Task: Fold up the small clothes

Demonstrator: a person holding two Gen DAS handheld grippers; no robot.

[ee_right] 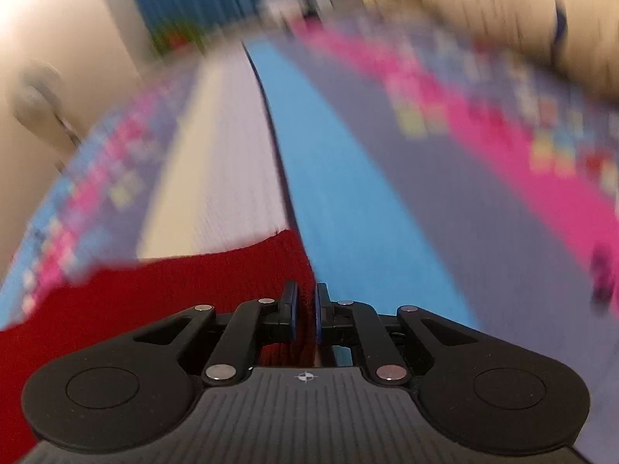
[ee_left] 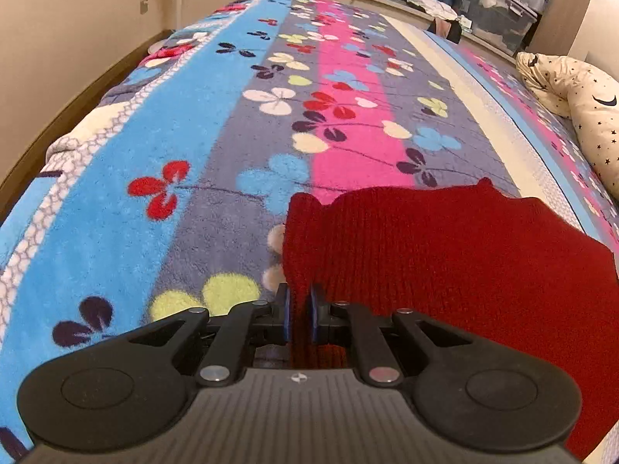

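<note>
Between the jaws of the left gripper (ee_left: 300,311) sits a bunched edge of the red knit garment (ee_left: 445,255); jaws nearly closed, blue pads pinching the fabric. Same on the other side: right gripper (ee_right: 306,313) jaws nearly closed on a red knit corner, cloth running back between the pads. Garment spreads rightward from the left jaws and leftward from the right jaws, so it spans the two grippers, its long axis probably running gripper to gripper, across both views. Ahead of the left jaws a rolled or doubled edge stands up, a lumpy far edge beyond it; which end is collar or hem, cannot tell. Two-corner hold looks meant to keep one edge taut, so the piece can be laid or carried over as one flat fold rather than bunching. Both grippers tilt downward toward the floral fleece blanket (ee_left: 185,123), which lies under and ahead of the jaws; likely lowering cloth onto it. Right wrist view is motion-blurred, so detail past those jaws is unreliable. Star-print pillow (ee_left: 580,108) far right of the left jaws, well apart.
</note>
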